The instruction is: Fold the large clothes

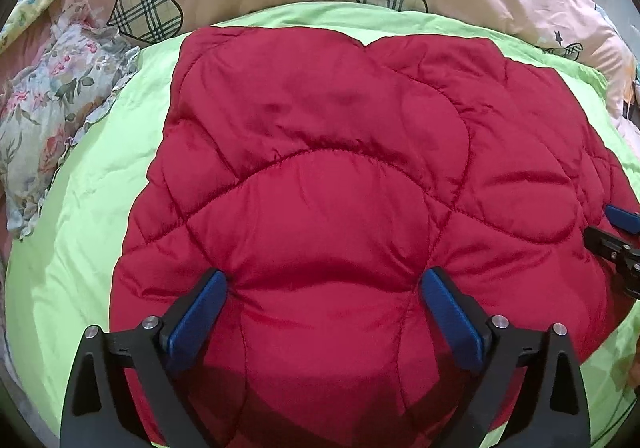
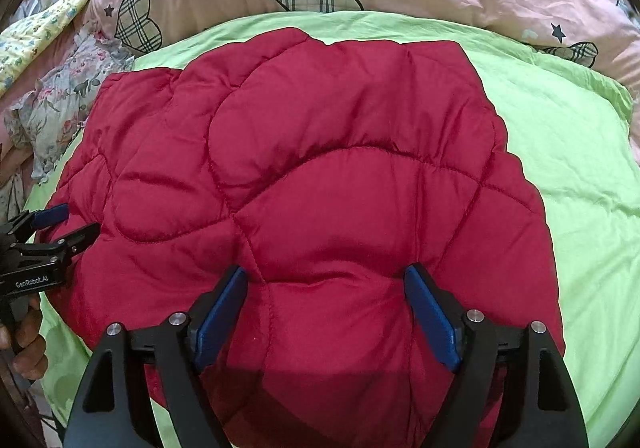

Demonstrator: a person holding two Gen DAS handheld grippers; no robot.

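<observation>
Both grippers, left gripper [image 1: 324, 312] and right gripper [image 2: 326, 312], are hovering with jaws apart over a red quilted jacket [image 1: 340, 175] on the bed [image 1: 80, 248]; gripping the near hem evenly should be keeping the fold straight.

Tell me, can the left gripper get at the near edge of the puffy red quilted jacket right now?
Probably yes. The left gripper is open, its blue pads straddling the puffy red quilted jacket on the green sheet, with nothing between them. The right gripper sits off to the side.
</observation>
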